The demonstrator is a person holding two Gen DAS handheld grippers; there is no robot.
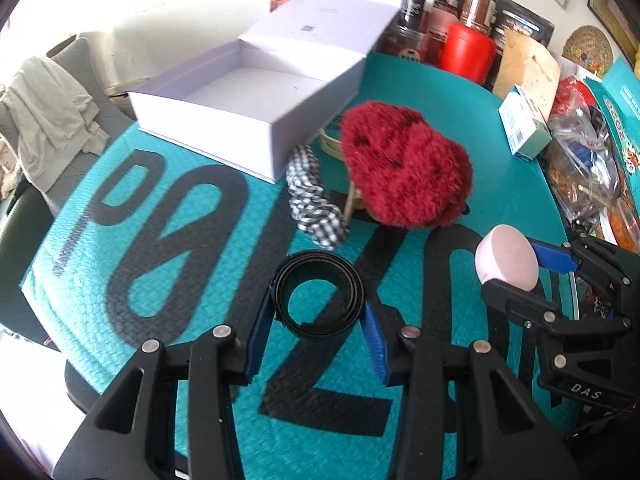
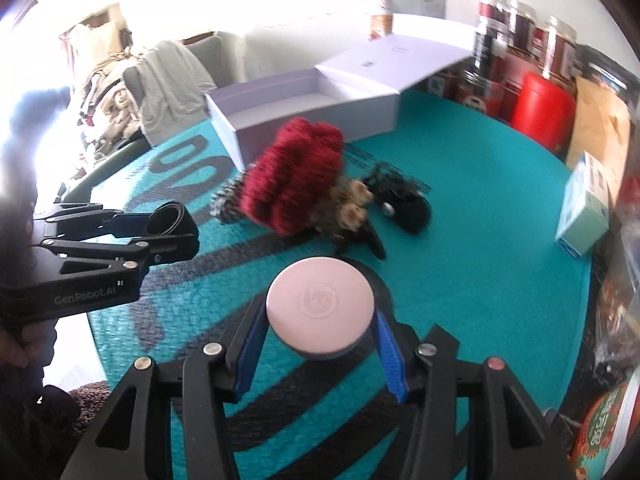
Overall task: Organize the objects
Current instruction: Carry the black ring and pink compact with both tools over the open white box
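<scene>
My left gripper (image 1: 318,312) is shut on a coiled black belt (image 1: 316,294) and holds it just above the teal mat; it also shows in the right wrist view (image 2: 168,220). My right gripper (image 2: 320,320) is shut on a round pink case (image 2: 320,310), held above the mat; the case shows in the left wrist view (image 1: 507,257) at the right. An open white box (image 1: 248,104) stands at the far side of the table, its inside bare. A fuzzy red scrunchie (image 1: 404,168) and a checked scrunchie (image 1: 312,196) lie in front of the box.
A black hair clip (image 2: 400,200) and a beige flower clip (image 2: 352,204) lie beside the red scrunchie. Jars (image 1: 440,0), a red canister (image 1: 468,52), a small teal carton (image 1: 524,128) and bags crowd the table's right and far edge. A chair with clothes (image 1: 44,120) stands left.
</scene>
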